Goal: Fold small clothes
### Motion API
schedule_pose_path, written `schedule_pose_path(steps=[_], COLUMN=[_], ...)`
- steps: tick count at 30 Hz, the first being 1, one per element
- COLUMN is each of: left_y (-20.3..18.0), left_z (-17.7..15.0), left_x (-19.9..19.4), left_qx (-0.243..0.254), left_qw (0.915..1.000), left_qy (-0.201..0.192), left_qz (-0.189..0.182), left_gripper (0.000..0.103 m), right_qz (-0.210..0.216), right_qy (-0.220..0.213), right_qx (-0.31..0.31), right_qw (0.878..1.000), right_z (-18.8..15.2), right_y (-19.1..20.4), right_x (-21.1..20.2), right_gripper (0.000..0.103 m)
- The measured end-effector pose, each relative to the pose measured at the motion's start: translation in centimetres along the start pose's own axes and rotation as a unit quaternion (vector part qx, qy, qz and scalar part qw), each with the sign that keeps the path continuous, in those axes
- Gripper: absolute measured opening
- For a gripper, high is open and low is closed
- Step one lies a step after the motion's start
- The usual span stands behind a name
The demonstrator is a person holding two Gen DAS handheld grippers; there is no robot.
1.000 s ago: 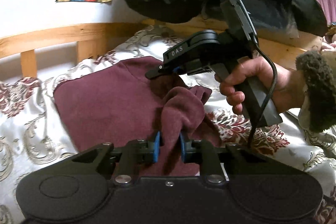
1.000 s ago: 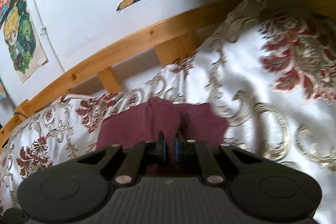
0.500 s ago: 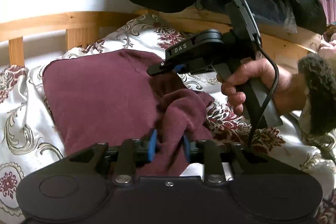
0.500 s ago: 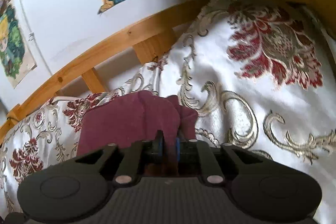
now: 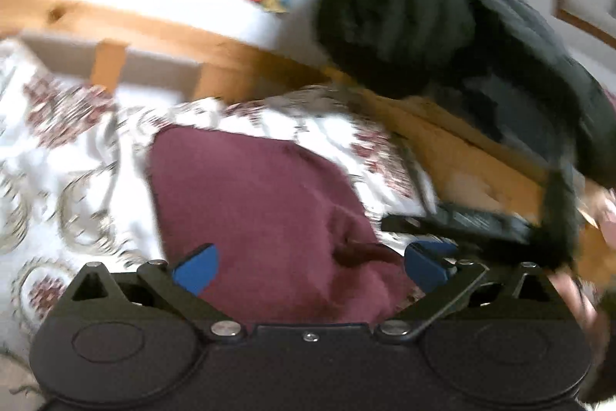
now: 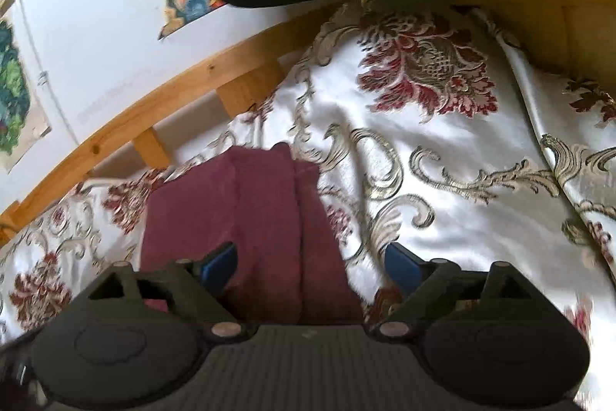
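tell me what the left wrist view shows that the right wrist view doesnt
Only the left wrist view shows the right gripper from outside, open beside the maroon garment, plus a crumpled bump in the cloth. Only the right wrist view shows the garment's lengthwise fold line and a large red flower on the bedspread. Both show the garment lying released, the wooden bed rail, and the left gripper open.

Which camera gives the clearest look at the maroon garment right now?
The right wrist view: the maroon garment is sharp there, its lengthwise fold line showing. The left wrist view shows more of it, but blurred by motion.
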State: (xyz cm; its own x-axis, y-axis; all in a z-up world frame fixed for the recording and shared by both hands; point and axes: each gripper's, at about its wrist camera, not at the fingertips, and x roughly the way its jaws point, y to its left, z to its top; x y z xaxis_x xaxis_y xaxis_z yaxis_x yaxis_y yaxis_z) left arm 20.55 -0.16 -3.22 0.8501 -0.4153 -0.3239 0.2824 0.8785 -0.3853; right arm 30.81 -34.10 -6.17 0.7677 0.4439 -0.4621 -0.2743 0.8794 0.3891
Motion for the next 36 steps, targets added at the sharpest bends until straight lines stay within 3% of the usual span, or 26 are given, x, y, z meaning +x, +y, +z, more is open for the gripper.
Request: schedule_pose_path(steps=[5, 7, 9, 12, 14, 15, 18, 22, 25, 27, 29, 32, 36], left_y=[3.1, 4.4, 5.2, 5.9, 6.0, 5.9, 5.7, 5.1, 4.6, 4.8, 4.9, 4.9, 5.0], left_z=[0.2, 0.0, -0.3, -1.3, -1.9, -2.0, -2.3, -2.7, -2.8, -2.9, -2.9, -2.9, -3.0], left_x=[0.7, 1.2, 1.9, 2.7, 2.8, 2.8, 3.0, 3.4, 3.6, 3.6, 3.6, 3.6, 3.6], left_qx=[-0.092, -0.126, -0.144, -0.156, -0.158, -0.157, -0.147, -0.124, -0.104, -0.107, -0.110, -0.109, -0.109], left_qw=[0.9928, 0.9875, 0.9828, 0.9772, 0.9777, 0.9781, 0.9796, 0.9821, 0.9841, 0.9839, 0.9835, 0.9837, 0.9840], left_qy=[0.033, 0.054, 0.082, 0.122, 0.122, 0.121, 0.124, 0.131, 0.132, 0.132, 0.132, 0.132, 0.131], left_qz=[0.069, 0.078, 0.080, 0.077, 0.066, 0.065, 0.060, 0.054, 0.057, 0.056, 0.055, 0.055, 0.053], left_gripper=[0.102, 0.102, 0.102, 0.102, 0.102, 0.102, 0.102, 0.102, 0.102, 0.102, 0.102, 0.102, 0.102], right_qz=[0.016, 0.008, -0.002, -0.014, -0.030, -0.043, -0.066, -0.060, -0.038, -0.028, -0.018, 0.016, 0.033], right_qy=[0.002, 0.010, 0.022, 0.023, 0.017, 0.016, 0.028, 0.027, 0.017, 0.006, 0.000, 0.009, 0.008], right_qx=[-0.041, -0.066, -0.086, -0.107, -0.134, -0.140, -0.114, -0.095, -0.085, -0.074, -0.055, -0.008, 0.001], right_qw=[0.999, 0.998, 0.996, 0.994, 0.990, 0.989, 0.991, 0.993, 0.996, 0.997, 0.998, 1.000, 0.999], right_z=[-0.5, -1.1, -1.9, -3.4, -4.3, -4.7, -5.1, -4.9, -4.1, -3.3, -2.1, 0.4, 3.1], right_y=[2.2, 3.0, 3.5, 3.9, 3.9, 3.8, 2.3, 1.8, 1.7, 1.4, 1.0, 0.1, -0.2], right_x=[-1.0, -0.7, -0.5, -1.0, -1.5, -1.8, -1.7, -1.8, -2.2, -2.3, -2.1, -0.3, 2.9], right_gripper=[0.090, 0.076, 0.044, 0.020, 0.013, 0.003, 0.003, 0.003, 0.009, 0.031, 0.041, 0.048, 0.057])
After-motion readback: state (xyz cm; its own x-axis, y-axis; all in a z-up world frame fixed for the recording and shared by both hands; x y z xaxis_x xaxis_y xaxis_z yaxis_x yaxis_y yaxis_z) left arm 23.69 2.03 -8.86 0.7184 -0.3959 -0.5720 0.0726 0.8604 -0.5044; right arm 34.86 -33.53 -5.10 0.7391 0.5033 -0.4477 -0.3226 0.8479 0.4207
